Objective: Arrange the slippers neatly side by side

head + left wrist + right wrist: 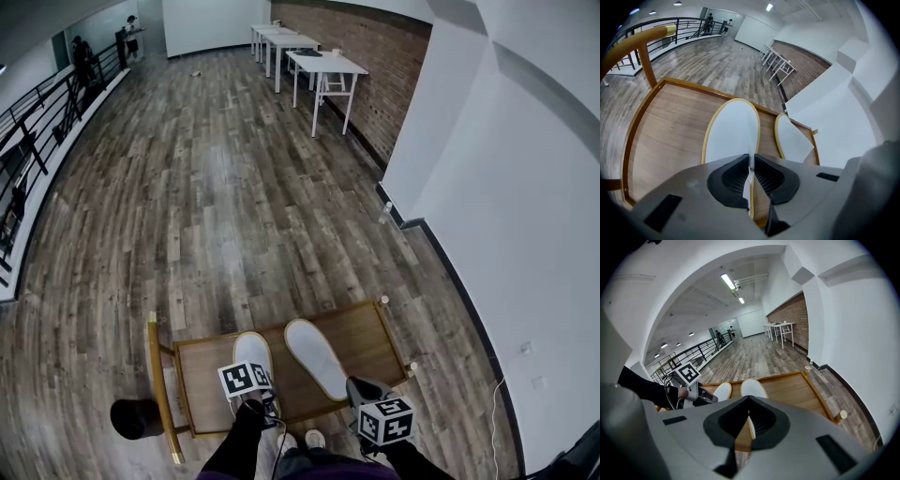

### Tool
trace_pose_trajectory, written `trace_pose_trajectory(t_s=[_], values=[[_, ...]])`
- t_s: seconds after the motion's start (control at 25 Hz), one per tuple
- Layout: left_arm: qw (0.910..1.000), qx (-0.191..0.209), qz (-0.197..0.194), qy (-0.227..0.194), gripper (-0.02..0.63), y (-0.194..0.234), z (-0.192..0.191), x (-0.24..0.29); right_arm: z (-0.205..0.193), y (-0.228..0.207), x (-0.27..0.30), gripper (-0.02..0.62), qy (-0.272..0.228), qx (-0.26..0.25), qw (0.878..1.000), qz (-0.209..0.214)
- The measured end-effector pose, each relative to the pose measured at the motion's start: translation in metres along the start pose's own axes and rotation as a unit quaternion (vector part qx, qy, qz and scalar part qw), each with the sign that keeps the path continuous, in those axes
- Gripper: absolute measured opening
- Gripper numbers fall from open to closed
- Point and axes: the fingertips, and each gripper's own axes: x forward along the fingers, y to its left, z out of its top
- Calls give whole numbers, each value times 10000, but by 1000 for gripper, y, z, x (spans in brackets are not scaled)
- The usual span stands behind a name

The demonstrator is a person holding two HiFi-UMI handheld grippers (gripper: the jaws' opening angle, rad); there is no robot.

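Head view shows the left slipper [253, 352] and right slipper [316, 357] on the wooden tray [371, 341], but only its own view shows the left gripper [751, 165] pinching the left slipper's edge, while the right gripper [749, 411] has its jaws pressed together.

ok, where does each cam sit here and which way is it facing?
Left gripper view: rides the left gripper, faces down its jaws, which are pinched on the left slipper, over the wooden tray.
Right gripper view: rides the right gripper, faces along its shut jaws; the left gripper and a dark sleeve show at left.
Head view: on the head, steeply down; both grippers at the bottom edge.
Shared: all see the wooden tray, left slipper and right slipper.
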Motion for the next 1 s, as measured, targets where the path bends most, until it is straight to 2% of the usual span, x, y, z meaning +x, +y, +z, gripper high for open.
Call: trace_pose_trajectory(t_s=[0.24,0.36,0.6,0.76,0.88,1.0], values=[[9990,402,117,-153,15,-3,3,-9,3,7,4,-2,-13,-16,9999,104],[9984,375,44,-412,40,-7,7,-17,6,14,7,-2,-44,-18,9996,263],[9966,509,-10,-640,41,-15,3,-38,9,19,12,-2,-36,-39,9993,366],[9895,633,-72,-1297,41,-31,-1,-75,13,17,24,-2,17,97,9985,543],[9756,897,-51,-2002,40,-44,-8,-107,19,8,38,-2,123,-60,9981,599],[9682,714,-287,-2379,40,-54,-22,-128,30,0,54,-2,228,-312,9969,692]])
